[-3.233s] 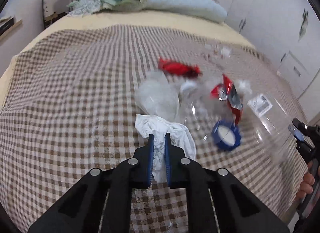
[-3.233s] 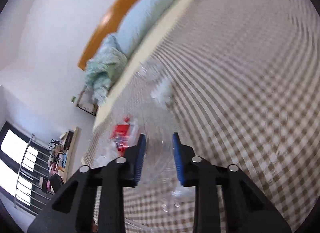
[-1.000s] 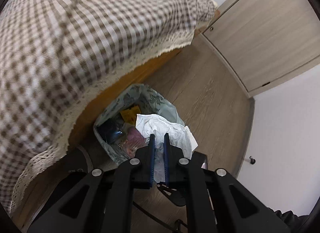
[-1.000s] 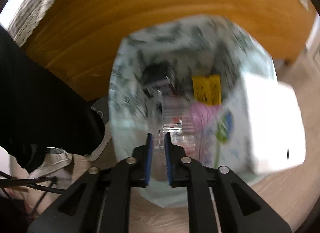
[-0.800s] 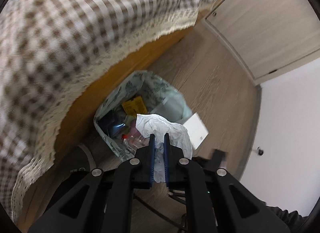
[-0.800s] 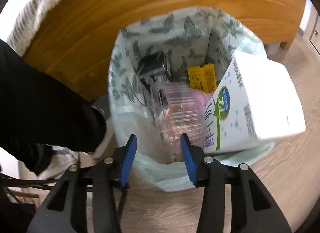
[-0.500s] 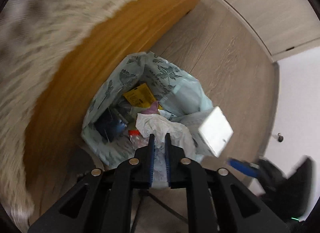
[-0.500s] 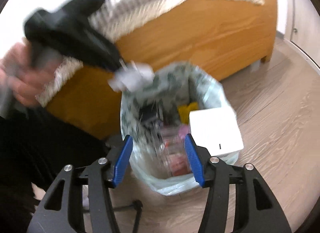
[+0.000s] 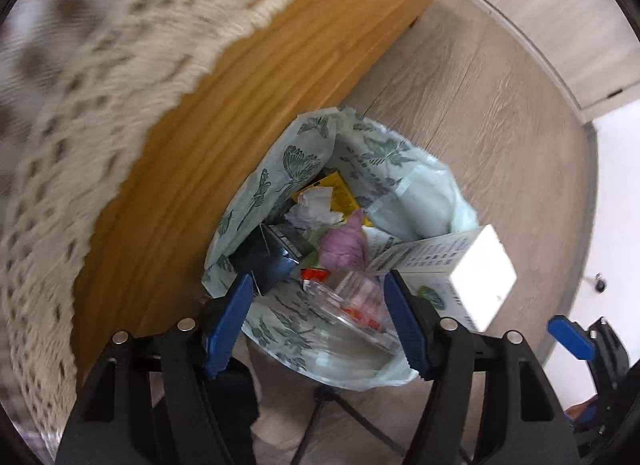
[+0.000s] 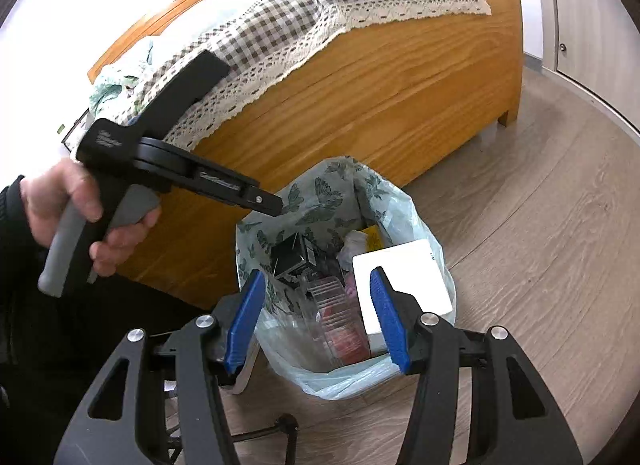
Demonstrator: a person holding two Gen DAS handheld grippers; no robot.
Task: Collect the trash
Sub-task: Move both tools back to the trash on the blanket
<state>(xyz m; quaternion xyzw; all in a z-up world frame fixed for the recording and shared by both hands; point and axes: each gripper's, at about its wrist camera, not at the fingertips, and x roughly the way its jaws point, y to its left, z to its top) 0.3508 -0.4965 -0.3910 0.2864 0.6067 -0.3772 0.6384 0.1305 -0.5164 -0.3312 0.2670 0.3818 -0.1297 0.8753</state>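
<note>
A trash bag with a butterfly print stands open on the floor beside the bed. Inside lie a crumpled white tissue, a clear plastic container, a white carton, a yellow packet and a purple wad. My left gripper is open and empty just above the bag; it also shows in the right wrist view. My right gripper is open and empty above the bag's near rim.
The wooden bed frame with a checked lace-edged cover stands right behind the bag. Wood floor spreads to the right. Cupboard doors line the far wall. A dark cable lies on the floor near the bag.
My left gripper has opened and the white tissue has dropped into the bag. My right gripper, open after releasing the clear container, has pulled back and up from the bag.
</note>
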